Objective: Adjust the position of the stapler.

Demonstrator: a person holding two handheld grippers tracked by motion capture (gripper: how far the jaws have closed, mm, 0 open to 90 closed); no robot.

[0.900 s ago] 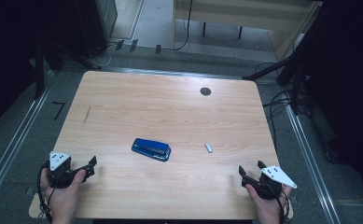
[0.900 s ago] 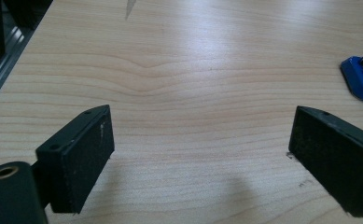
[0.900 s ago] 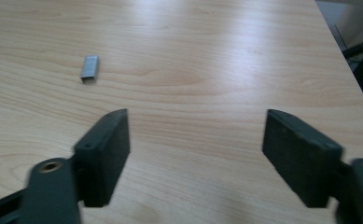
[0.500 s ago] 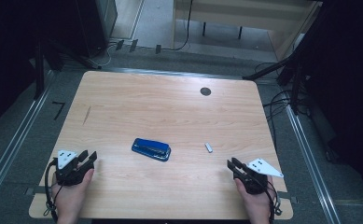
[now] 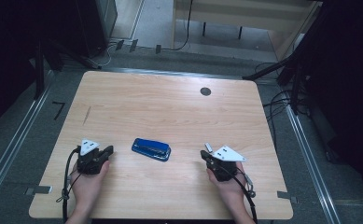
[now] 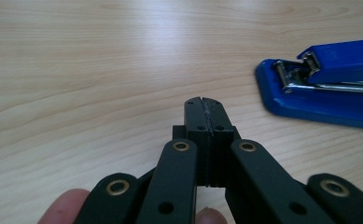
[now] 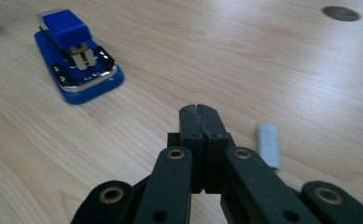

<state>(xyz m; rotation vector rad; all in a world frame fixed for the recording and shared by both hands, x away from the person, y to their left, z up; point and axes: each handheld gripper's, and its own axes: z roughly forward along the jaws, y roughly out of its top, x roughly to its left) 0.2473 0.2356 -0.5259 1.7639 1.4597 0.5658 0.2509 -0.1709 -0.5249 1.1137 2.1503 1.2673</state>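
Note:
A blue stapler [image 5: 151, 149] lies flat near the middle of the wooden table [image 5: 170, 112]. In the left gripper view the stapler [image 6: 326, 88] is ahead and to the right; in the right gripper view the stapler [image 7: 76, 58] is at the upper left. A small grey strip of staples [image 5: 208, 147] lies right of the stapler, and this strip [image 7: 268, 144] sits just right of my right jaws. My left gripper [image 5: 108, 150] rests left of the stapler, shut and empty [image 6: 202, 100]. My right gripper [image 5: 203, 154] is shut and empty too [image 7: 198, 108].
A dark round cable hole [image 5: 205, 91] sits at the table's far right. Cables [image 5: 282, 100] run on the floor beyond the right edge, and a wooden desk [image 5: 244, 14] stands behind the table. Metal rails [image 5: 11, 144] flank both sides.
Both hands have moved inward and forward toward the stapler. The right gripper now sits beside the staple strip. Both grippers appear more closed than a second ago.

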